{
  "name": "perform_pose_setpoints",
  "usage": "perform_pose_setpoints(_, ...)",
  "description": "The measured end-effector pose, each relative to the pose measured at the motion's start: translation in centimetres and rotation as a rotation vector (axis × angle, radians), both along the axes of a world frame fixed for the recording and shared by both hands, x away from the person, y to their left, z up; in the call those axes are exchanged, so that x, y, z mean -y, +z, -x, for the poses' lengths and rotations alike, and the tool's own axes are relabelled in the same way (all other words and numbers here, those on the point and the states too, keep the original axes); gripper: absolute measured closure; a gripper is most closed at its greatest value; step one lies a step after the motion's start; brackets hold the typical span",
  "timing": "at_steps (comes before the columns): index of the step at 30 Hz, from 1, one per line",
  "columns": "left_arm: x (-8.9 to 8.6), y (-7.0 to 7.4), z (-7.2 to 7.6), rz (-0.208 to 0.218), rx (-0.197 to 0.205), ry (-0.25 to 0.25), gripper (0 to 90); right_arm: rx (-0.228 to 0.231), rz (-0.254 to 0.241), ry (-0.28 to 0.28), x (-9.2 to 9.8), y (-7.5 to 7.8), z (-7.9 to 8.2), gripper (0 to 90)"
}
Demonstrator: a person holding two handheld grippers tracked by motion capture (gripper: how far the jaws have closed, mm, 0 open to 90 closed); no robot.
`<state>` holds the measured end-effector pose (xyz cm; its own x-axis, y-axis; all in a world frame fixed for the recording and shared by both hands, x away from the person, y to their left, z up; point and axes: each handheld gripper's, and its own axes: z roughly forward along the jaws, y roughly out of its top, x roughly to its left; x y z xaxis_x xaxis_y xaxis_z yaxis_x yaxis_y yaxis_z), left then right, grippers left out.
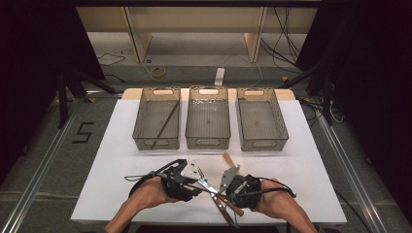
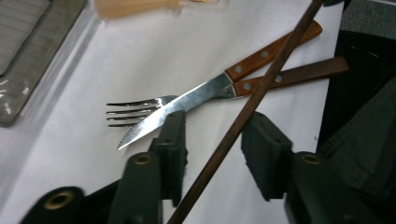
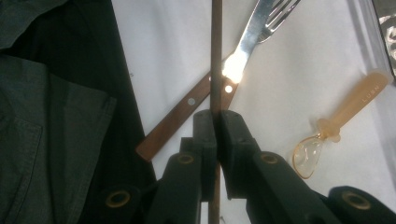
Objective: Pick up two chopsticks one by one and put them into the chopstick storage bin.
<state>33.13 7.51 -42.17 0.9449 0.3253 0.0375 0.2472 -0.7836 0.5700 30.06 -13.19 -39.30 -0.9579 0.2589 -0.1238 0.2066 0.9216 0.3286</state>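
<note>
Dark brown chopstick, silver knife and fork with reddish-brown riveted wooden handles, translucent amber spoon, white surface, three smoky grey ribbed bins, black jaws.

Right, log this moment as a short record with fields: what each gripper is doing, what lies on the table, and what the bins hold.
right gripper: shut on the thin dark wooden chopstick
left gripper: jaws either side of that chopstick, pads not on it
on the white table: wooden-handled steel knife lying across a wooden-handled steel fork; translucent amber plastic spoon
left clear plastic bin: one dark chopstick
middle bin: nothing visible inside
right bin: nothing visible inside
</note>
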Motion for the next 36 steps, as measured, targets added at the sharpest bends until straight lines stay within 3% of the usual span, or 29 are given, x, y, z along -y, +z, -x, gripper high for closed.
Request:
perform_pose_setpoints(5, 0.1, -0.2, 0.2, -0.019, -0.020, -0.039, 68.0, -0.004, 0.008, 0.009, 0.0, -0.1, 0.1, 85.9)
perform_pose_setpoints(13, 0.1, -0.3, 0.5, -0.030, -0.084, -0.119, 75.8, -0.005, 0.003, 0.085, 0.4, -0.3, 0.1, 85.0)
perform_pose_setpoints(16, 0.3, -0.4, 0.9, -0.020, -0.103, -0.159, 81.2, 0.010, -0.013, 0.052, 0.8, -0.2, -0.1, 81.1)
perform_pose_setpoints(17, 0.4, -0.3, 1.1, -0.015, -0.092, -0.165, 83.2, 0.015, -0.013, 0.036, 1.0, 0.0, -0.3, 78.9)
perform_pose_setpoints(18, 0.6, -0.2, 1.3, -0.018, -0.085, -0.160, 84.5, 0.034, -0.028, 0.018, 1.2, 0.0, -0.6, 75.0)
perform_pose_setpoints(20, 0.8, 0.0, 1.3, -0.040, -0.077, -0.140, 84.9, 0.012, -0.057, -0.005, 1.9, 0.3, -1.1, 66.1)
perform_pose_setpoints(23, 0.4, 0.1, 0.9, -0.036, -0.075, -0.089, 85.0, 0.024, -0.124, -0.047, 2.8, 0.9, -1.5, 58.1)
perform_pose_setpoints(29, -0.8, 0.6, -0.2, 0.001, -0.071, 0.032, 84.9, 0.052, -0.238, -0.134, 3.9, 1.6, -2.2, 44.8)
perform_pose_setpoints(31, -1.3, 0.7, -0.6, 0.016, -0.072, 0.085, 84.9, 0.090, -0.275, -0.157, 4.2, 1.5, -2.4, 42.0)
perform_pose_setpoints(36, -2.8, 1.0, -1.6, 0.059, -0.070, 0.188, 84.9, 0.109, -0.375, -0.233, 5.0, 1.3, -3.0, 36.8)
